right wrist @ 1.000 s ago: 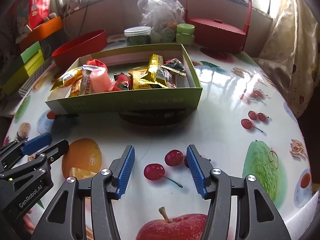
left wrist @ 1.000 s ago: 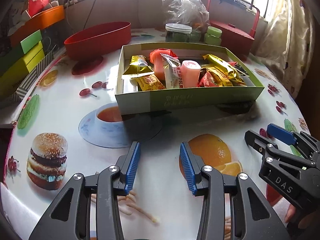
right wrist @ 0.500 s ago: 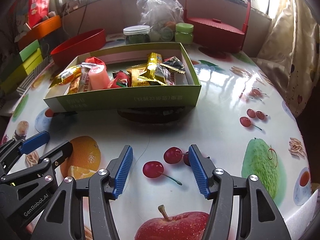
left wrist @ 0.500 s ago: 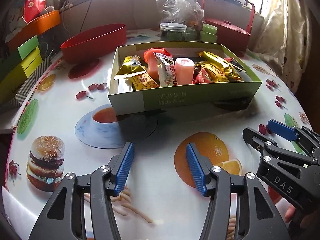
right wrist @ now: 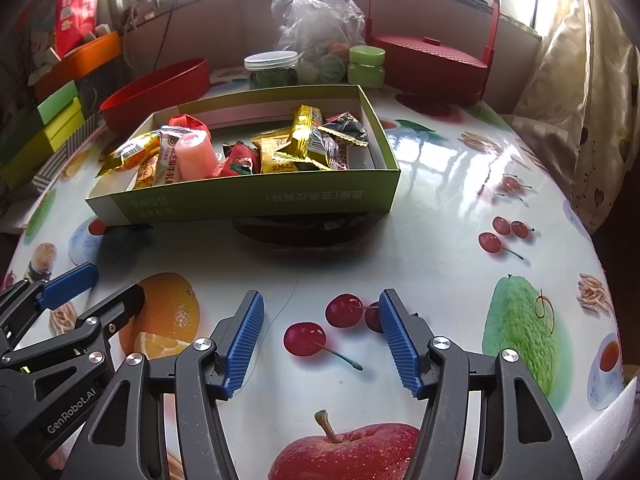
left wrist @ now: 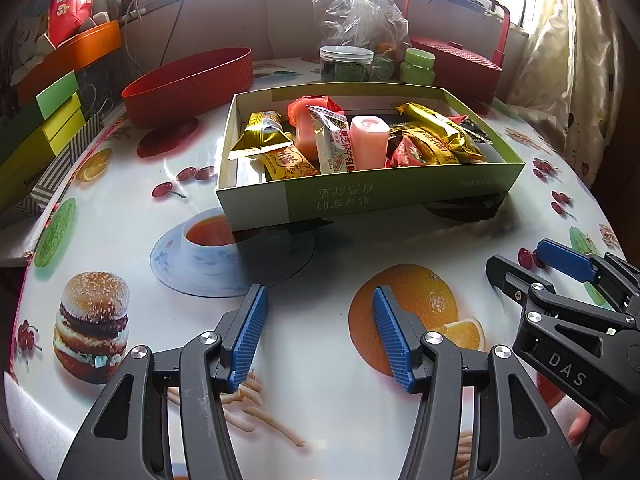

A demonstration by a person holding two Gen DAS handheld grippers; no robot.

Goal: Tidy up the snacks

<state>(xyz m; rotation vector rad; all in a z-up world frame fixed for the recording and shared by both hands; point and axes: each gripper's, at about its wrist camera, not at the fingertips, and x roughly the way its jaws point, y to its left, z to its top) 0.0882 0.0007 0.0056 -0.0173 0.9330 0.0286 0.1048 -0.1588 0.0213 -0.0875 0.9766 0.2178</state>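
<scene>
One counter (left wrist: 120,220), covered in a fruit-print cloth, carried one green cardboard box (left wrist: 400,196) straight ahead of both grippers, well apart from them, its long axis running across the view. The left gripper (left wrist: 318,334) faced the box's left half and the right gripper (right wrist: 320,338) its right half, neither clearly nearer. Inside lay a jumble of snack packets (left wrist: 436,136), roughly a dozen, too overlapped to count, plus one pink jelly cup (left wrist: 370,142) standing upright among them. The left fingers (left wrist: 248,336) stood apart with nothing between them; the right fingers (right wrist: 400,340) were opening, also empty.
</scene>
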